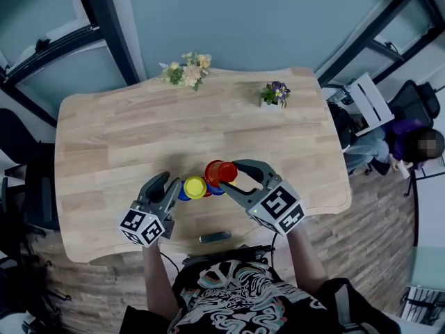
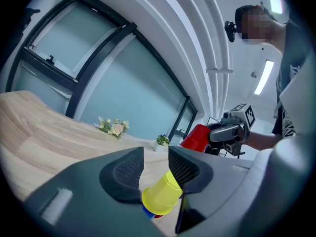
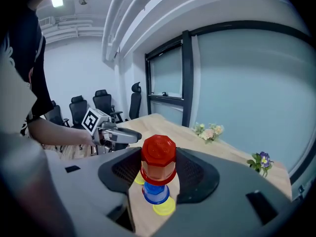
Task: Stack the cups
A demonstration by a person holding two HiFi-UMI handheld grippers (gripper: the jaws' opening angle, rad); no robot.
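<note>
My right gripper (image 1: 231, 176) is shut on an upside-down red cup (image 3: 158, 159), held above the table. Straight below it, a blue cup (image 3: 156, 191) stands upside down, with a yellow cup (image 3: 166, 207) in front of it. My left gripper (image 1: 174, 188) is shut on another yellow cup (image 2: 160, 196), just left of the red one (image 1: 221, 172). Bits of blue and red cups show under that yellow cup (image 1: 195, 186). In the left gripper view the right gripper (image 2: 232, 130) carries the red cup (image 2: 197, 138) at the right.
The wooden table (image 1: 125, 131) holds a flower bunch (image 1: 186, 69) at the far edge and a small potted plant (image 1: 275, 94) at the far right. A dark flat object (image 1: 215, 237) lies near the front edge. Office chairs (image 3: 91, 107) stand beyond the table.
</note>
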